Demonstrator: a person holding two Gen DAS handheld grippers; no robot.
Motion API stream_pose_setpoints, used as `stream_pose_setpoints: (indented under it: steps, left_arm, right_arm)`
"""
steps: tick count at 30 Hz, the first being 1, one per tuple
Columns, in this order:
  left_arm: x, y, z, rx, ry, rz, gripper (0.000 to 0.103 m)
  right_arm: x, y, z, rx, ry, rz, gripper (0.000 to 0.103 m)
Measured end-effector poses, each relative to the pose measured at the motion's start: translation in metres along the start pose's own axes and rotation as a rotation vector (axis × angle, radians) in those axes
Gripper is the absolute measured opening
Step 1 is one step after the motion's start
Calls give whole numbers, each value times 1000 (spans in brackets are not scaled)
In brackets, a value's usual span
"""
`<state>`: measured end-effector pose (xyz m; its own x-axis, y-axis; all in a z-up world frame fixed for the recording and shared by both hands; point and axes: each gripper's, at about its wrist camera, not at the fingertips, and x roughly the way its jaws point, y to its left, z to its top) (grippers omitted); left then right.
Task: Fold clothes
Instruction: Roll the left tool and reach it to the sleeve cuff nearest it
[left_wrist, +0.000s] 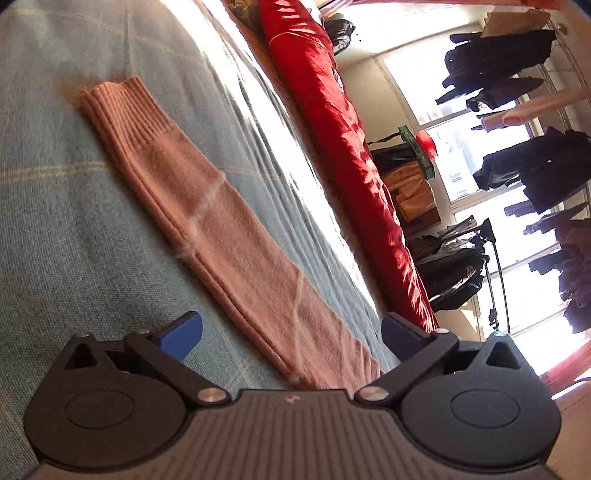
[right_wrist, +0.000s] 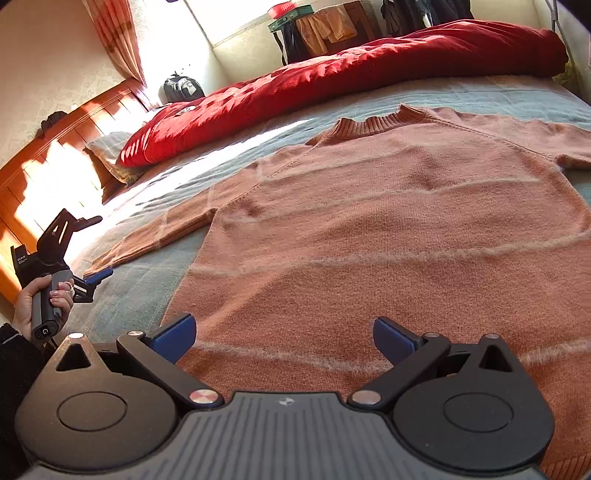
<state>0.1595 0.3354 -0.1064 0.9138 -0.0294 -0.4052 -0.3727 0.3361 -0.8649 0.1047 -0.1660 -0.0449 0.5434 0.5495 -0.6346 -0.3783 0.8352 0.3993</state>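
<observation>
A salmon-pink knit sweater (right_wrist: 369, 229) with pale stripes lies flat, front up, on a blue-grey bedspread (right_wrist: 129, 295), its collar toward the far side. My right gripper (right_wrist: 284, 338) is open and empty, low over the sweater's lower body. One sleeve (left_wrist: 221, 229) stretches out flat in the left wrist view, its ribbed cuff far from me. My left gripper (left_wrist: 291, 332) is open and empty, its jaws on either side of the sleeve near the shoulder end. In the right wrist view the left gripper (right_wrist: 98, 275) sits at the sleeve's end, held by a hand.
A red quilt (right_wrist: 332, 70) lies bunched along the far side of the bed, also in the left wrist view (left_wrist: 332, 122). A wooden headboard (right_wrist: 55, 166) is at the left. Dark clothes hang on a rack (left_wrist: 535, 155) by the window. A cluttered stool (right_wrist: 314, 29) stands beyond the bed.
</observation>
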Motion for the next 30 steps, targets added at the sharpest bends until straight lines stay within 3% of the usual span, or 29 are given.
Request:
stream_pose_setpoints:
  steps: [4,7,10,18,24,30]
  left_arm:
    - [0,23,12,-94,-76,-56,102]
    - [7,25,23,-98,-114,-26,102]
    - [18,29,31,-134,-109,-29,102]
    - [30,28,41,-108,-99,-10,102]
    - [38,26,56,-167,-110,23,102]
    - [35,25,41,-126,-133,-63,102]
  right_arm:
    - [6,5,-1,-12,14,-21,103]
    - [12,11,0,-35,31,-38,103]
    - [19,16,0,-54,44,-58,103]
    - [34,20,1,-59,73,-74,103]
    - [38,22,-2,-79,86,-80,103]
    - [42,15,-4,-57,101,-88,103]
